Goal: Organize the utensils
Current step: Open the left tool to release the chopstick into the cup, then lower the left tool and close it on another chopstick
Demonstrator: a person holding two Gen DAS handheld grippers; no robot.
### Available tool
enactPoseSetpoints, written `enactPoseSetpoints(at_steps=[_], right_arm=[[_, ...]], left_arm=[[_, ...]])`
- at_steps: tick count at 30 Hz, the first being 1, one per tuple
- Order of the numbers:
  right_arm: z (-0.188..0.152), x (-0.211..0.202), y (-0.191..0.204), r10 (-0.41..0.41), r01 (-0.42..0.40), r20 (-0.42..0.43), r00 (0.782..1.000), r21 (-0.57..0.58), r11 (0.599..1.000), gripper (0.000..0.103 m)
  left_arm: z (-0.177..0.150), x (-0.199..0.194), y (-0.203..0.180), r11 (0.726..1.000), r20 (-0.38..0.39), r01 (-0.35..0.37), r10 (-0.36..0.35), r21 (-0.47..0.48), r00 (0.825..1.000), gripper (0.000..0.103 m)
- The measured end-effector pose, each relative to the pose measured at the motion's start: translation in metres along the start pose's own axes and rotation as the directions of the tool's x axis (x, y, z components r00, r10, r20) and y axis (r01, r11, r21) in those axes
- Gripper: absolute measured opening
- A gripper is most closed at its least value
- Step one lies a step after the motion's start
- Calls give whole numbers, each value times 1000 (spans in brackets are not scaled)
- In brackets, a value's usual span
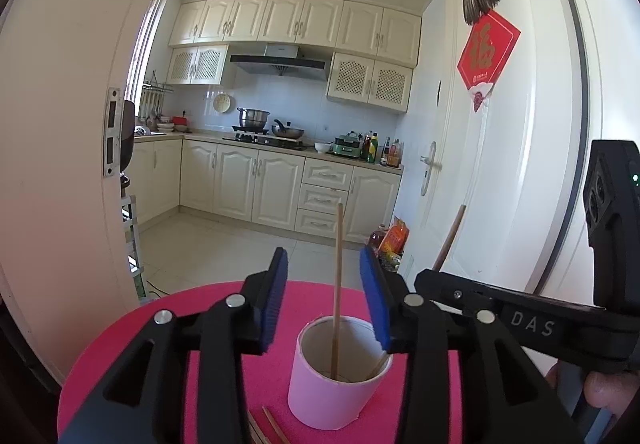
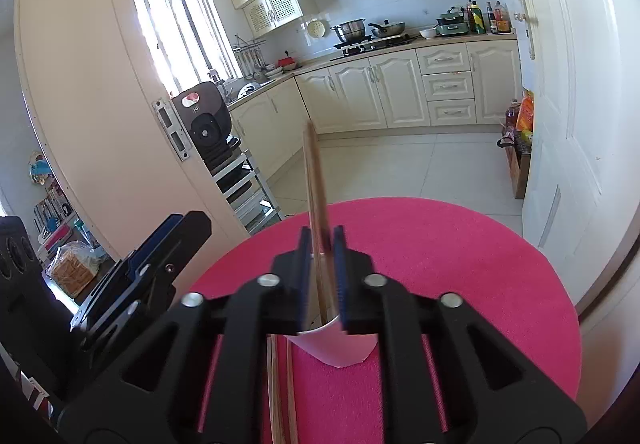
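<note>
Standing over the white cup (image 1: 340,372) on the pink mat (image 2: 460,264), both grippers are hanging with jaws apart; the left gripper (image 1: 324,296) is flanking one upright chopstick (image 1: 338,284) untouched; the right gripper (image 2: 322,276) is loosely straddling blurred chopsticks (image 2: 316,180), apparently letting them drop in; spare chopsticks (image 2: 280,396) are lying beside the cup.

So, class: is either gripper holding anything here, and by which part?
Nothing looks held. The left gripper stands open around a chopstick resting in the cup; the right gripper flanks the second chopstick low on its shaft, with a gap showing.
</note>
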State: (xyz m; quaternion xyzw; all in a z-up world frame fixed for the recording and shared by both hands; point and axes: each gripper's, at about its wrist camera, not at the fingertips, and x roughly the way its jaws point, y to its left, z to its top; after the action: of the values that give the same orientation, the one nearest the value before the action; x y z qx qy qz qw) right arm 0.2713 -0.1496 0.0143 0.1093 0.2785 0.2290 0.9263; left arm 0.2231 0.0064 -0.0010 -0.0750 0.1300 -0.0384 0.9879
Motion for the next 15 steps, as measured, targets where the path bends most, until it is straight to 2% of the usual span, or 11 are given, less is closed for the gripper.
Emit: enactPoseSetpoints(at_steps=[3, 7, 10, 13, 15], right_arm=[[-2, -8, 1, -5, 5, 13, 1000, 3, 1000, 30], [-6, -21, 2, -25, 25, 23, 999, -6, 1000, 30], [-13, -28, 6, -26, 26, 2, 1000, -24, 999, 30], [-26, -30, 12, -14, 11, -58, 998, -52, 999, 30], [-37, -28, 15, -9, 1, -107, 994, -72, 997, 30]], left_arm=[[1, -10, 2, 1000, -9, -9, 9, 10, 1000, 41], [0, -23, 9, 1000, -61, -19, 21, 20, 998, 47], [-3, -32, 17, 999, -140, -33, 37, 32, 989, 53], [-12, -36, 24, 998, -245, -57, 64, 37, 967, 54], [-22, -35, 30, 997, -343, -68, 76, 38, 936, 54]])
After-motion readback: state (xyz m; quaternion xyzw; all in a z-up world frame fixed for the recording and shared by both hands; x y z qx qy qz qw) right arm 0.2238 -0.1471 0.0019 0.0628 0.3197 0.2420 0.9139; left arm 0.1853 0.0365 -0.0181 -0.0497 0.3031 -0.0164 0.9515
